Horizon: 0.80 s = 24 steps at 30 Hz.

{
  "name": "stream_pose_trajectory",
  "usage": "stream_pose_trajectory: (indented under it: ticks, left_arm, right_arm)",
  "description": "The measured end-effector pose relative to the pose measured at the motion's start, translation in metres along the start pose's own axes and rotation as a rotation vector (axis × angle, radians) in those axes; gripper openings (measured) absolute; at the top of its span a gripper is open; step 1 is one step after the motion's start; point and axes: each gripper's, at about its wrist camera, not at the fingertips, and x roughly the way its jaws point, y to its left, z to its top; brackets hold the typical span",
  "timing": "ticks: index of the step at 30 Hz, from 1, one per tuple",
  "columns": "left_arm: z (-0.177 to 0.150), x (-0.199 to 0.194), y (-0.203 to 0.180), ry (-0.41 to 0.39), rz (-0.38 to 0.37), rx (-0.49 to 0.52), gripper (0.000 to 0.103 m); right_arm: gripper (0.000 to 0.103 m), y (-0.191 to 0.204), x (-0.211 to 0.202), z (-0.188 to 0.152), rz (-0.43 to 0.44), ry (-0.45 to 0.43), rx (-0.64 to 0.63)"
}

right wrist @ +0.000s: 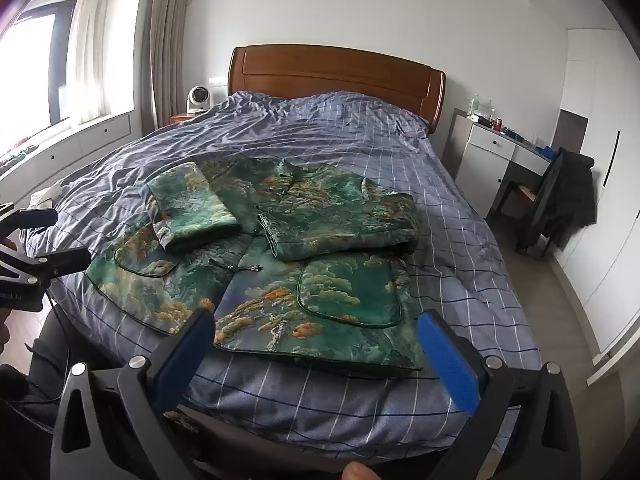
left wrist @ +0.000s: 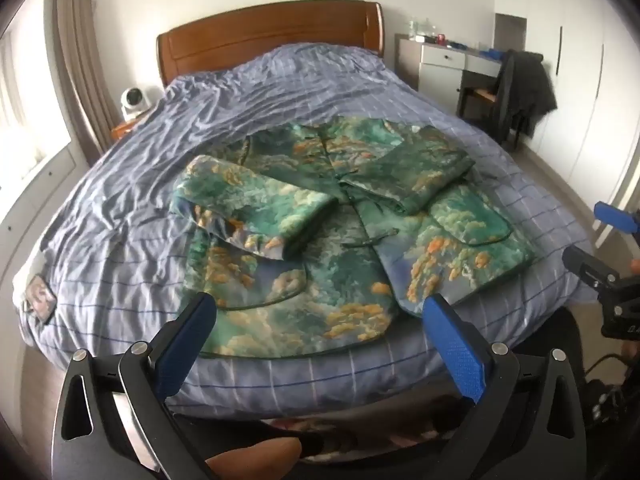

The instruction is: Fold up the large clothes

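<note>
jacket (left wrist: 344, 240) collar toward headboard (left wrist: 268, 36), sleeves folded inward

A green jacket (left wrist: 320, 224) printed with orange and white clouds is seen on a lavender duvet (right wrist: 280, 136) checked with thin lines. At 12 o'clock, a brown headboard (right wrist: 336, 72) is shown.

Daylight from window (right wrist: 36, 68) at left, blown out; soft shadows; heavy fisheye bend, dark vignette corners; slight blur.
</note>
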Motion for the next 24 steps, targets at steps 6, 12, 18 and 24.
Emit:
stream_pose_trajectory:
  ticks: [6, 12, 18, 24]
  left_arm:
    - [-0.002, 0.008, -0.004, 0.032, 0.040, 0.045, 0.103]
    - [-0.002, 0.013, -0.013, 0.046, 0.044, 0.083, 0.103]
    - [0.001, 0.012, -0.007, 0.040, 0.040, 0.052, 0.103]
    - [0.003, 0.013, -0.002, 0.037, 0.059, 0.033, 0.103]
  right_arm:
    - [0.103, -0.001, -0.005, -0.003, 0.001, -0.002, -0.012]
    - [0.103, -0.012, 0.002, -0.001, 0.029, 0.018, 0.064]
    - [0.103, -0.016, 0.007, -0.003, 0.065, 0.039, 0.090]
    - [0.103, -0.014, 0.007, -0.004, 0.064, 0.032, 0.089]
